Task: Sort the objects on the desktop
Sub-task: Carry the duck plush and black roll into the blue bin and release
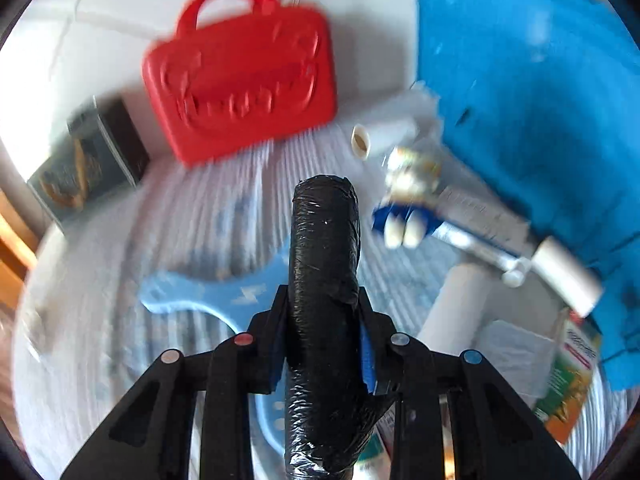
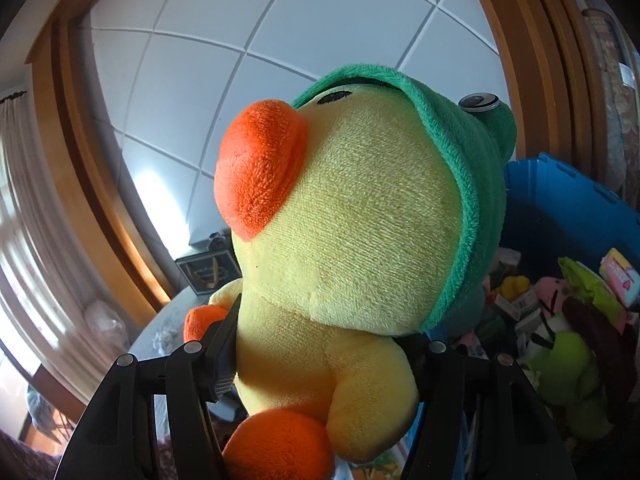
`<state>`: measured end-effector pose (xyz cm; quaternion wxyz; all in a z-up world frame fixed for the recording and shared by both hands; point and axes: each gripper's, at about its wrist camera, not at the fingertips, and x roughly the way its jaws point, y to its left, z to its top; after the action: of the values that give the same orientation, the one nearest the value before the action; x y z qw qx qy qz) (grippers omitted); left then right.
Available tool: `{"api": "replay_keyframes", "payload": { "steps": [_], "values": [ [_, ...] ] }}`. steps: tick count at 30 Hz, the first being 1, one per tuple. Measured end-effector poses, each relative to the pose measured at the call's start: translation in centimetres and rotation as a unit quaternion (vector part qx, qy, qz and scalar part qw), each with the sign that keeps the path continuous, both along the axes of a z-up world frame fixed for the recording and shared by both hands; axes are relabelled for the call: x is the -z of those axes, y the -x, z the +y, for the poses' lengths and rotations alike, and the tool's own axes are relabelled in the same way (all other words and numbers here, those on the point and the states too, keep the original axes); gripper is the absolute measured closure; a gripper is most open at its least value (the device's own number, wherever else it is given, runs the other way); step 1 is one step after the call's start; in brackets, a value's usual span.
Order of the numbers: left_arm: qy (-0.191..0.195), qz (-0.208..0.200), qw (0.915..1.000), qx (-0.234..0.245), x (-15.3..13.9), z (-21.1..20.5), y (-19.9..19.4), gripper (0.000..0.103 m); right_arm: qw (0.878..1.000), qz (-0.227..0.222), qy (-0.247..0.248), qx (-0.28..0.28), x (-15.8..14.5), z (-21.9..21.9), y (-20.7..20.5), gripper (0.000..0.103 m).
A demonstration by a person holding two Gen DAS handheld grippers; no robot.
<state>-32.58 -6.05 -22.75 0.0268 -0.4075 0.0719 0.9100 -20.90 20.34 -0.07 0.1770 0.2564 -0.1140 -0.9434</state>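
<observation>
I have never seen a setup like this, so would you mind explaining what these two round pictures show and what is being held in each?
There is no robot here: a person holds a two-finger gripper in each hand, and a wide-angle camera on each one looks forward along its black fingers.

The left gripper is closed on a black roll wrapped in shiny plastic. Below it, blurred, lie a red toy bag, a dark box, a light blue paddle-shaped thing and a blue bin, with tubes and packets beside it.

The right gripper is clamped on a yellow plush duck with an orange beak and a green hood. Behind it stands a blue bin filled with soft toys and packets.
</observation>
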Motion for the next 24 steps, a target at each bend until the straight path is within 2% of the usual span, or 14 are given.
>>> {"api": "replay_keyframes", "payload": {
  "steps": [4, 8, 12, 15, 16, 17, 19, 21, 24],
  "values": [
    [0.012, 0.081, 0.9946, 0.063, -9.4, 2.5, -2.5, 0.074, 0.999, 0.023, 0.011, 0.02, -1.5, 0.3, -2.3, 0.041],
    [-0.003, 0.171, 0.9763, 0.133, -18.8, 7.2, -6.5, 0.074, 0.996, 0.07, 0.013, 0.061, -4.2, 2.3, -5.7, 0.041],
    [-0.027, 0.211, 0.9548, 0.208, -25.0, 14.2, -8.2, 0.073, 0.989, 0.089, 0.006, 0.119, -6.1, 6.6, -7.8, 0.039],
    [-0.037, 0.213, 0.9468, 0.239, -27.1, 19.9, -8.1, 0.072, 0.983, 0.081, -0.024, 0.163, -6.8, 10.5, -7.6, 0.038],
    [-0.038, 0.215, 0.945, 0.244, -27.7, 21.9, -7.7, 0.064, 0.982, 0.076, -0.034, 0.171, -7.0, 11.5, -7.3, 0.037],
    [-0.036, 0.217, 0.9451, 0.241, -28.1, 23.4, -7.3, 0.04, 0.979, 0.073, -0.043, 0.183, -7.0, 12.7, -6.7, 0.036],
    [-0.031, 0.22, 0.9493, 0.223, -28.8, 25.7, -6.1, 0.0, 0.974, 0.052, -0.07, 0.21, -6.9, 15.2, -4.7, 0.029],
    [-0.034, 0.233, 0.9496, 0.207, -29.4, 27.4, -5.6, 0.0, 0.969, 0.025, -0.086, 0.231, -6.5, 17.5, -2.5, 0.025],
    [-0.036, 0.229, 0.956, 0.18, -29.6, 28.7, -4.8, 0.0, 0.968, 0.003, -0.079, 0.239, -5.8, 20.6, -0.3, 0.021]
  ]
}}
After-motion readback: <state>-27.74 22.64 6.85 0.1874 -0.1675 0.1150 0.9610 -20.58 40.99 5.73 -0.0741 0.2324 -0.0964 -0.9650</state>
